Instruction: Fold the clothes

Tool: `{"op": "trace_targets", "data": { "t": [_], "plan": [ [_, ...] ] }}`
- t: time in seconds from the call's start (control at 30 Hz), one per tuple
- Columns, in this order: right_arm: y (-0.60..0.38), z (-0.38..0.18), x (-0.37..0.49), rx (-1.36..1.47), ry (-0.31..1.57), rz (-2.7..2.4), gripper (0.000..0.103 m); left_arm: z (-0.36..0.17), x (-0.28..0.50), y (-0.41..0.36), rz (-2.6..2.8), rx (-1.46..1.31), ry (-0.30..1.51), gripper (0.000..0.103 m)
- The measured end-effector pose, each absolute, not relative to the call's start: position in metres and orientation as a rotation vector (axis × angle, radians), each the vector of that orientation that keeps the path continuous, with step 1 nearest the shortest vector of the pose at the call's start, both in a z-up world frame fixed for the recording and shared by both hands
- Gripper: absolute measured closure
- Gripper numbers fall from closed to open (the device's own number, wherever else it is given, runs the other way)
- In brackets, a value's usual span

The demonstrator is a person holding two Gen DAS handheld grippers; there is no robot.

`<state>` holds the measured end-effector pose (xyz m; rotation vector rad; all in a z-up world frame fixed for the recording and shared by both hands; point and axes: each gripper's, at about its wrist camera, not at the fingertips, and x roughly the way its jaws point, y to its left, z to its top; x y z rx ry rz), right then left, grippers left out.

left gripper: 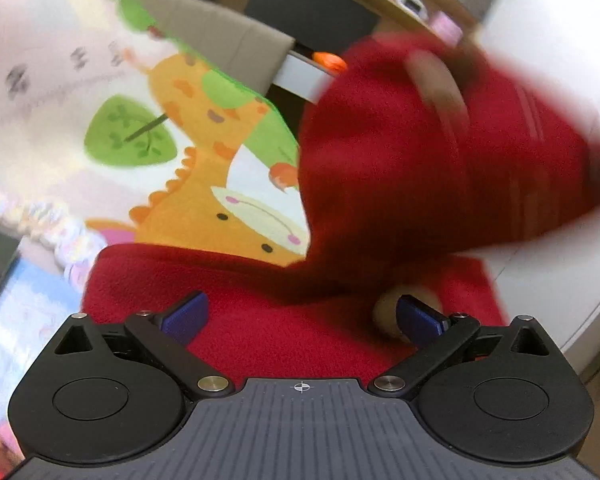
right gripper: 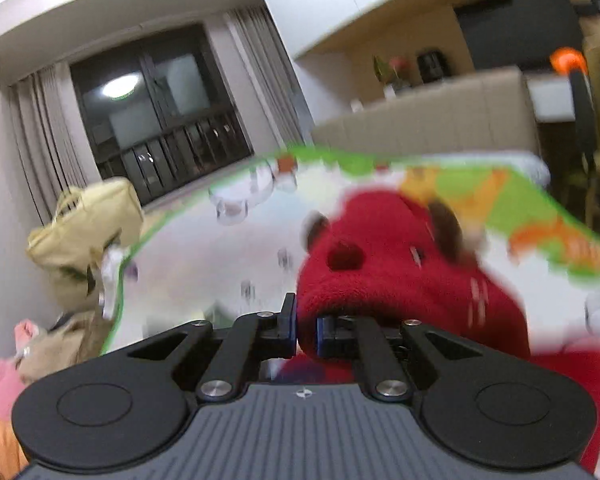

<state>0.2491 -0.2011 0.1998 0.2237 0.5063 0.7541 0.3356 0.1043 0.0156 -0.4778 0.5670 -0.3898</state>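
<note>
- Below, your play mat (left gripper: pixel 204 152) with cartoon print carries the red fleece garment (left gripper: pixel 300 320); sofa (right gripper: pixel 420 128) at 12 o'clock.
- Your left gripper (left gripper: pixel 300 316) stands wide over it, holding nothing.
- Your right gripper (right gripper: pixel 307 330) pinches its edge.

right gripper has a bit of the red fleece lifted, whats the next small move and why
Probably carry the lifted part across and lay it on the flat part. The right gripper is shut on the red fleece garment, whose raised portion hangs blurred above the play mat. The left gripper is open over the flat part, free to pin it.
</note>
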Motion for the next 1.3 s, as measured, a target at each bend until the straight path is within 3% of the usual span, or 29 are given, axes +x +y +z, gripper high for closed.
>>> {"op": "trace_targets", "data": {
  "t": [0.2, 0.4, 0.57, 0.7, 0.8, 0.93, 1.07, 1.3],
  "plan": [
    [-0.204, 0.127, 0.227, 0.206, 0.637, 0.692, 0.094, 0.063, 0.289, 0.143, -0.364, -0.595, 0.425, 0.0],
    [-0.187, 0.118, 0.21, 0.081, 0.588, 0.689, 0.093, 0.133, 0.294, 0.1, -0.441, -0.474, 0.31, 0.0],
    [-0.195, 0.128, 0.196, 0.011, 0.554, 0.685, 0.091, 0.106, 0.334, 0.032, -0.284, -0.224, 0.556, 0.0],
    [-0.225, 0.147, 0.19, 0.068, 0.536, 0.699, 0.063, 0.056, 0.331, 0.016, -0.211, -0.035, 0.661, 0.0],
    [-0.256, 0.167, 0.193, 0.219, 0.513, 0.739, 0.051, 0.045, 0.319, 0.023, -0.232, -0.044, 0.66, 0.0],
    [-0.286, 0.186, 0.211, 0.384, 0.43, 0.708, 0.051, 0.05, 0.312, 0.028, -0.234, -0.038, 0.663, 0.0],
    [-0.268, 0.199, 0.235, 0.33, 0.356, 0.657, 0.05, 0.053, 0.313, 0.028, -0.229, -0.039, 0.67, 0.0],
    [-0.226, 0.141, 0.286, 0.201, 0.521, 0.475, 0.047, 0.074, 0.299, 0.065, -0.248, -0.213, 0.597, 0.0]
  ]
}}
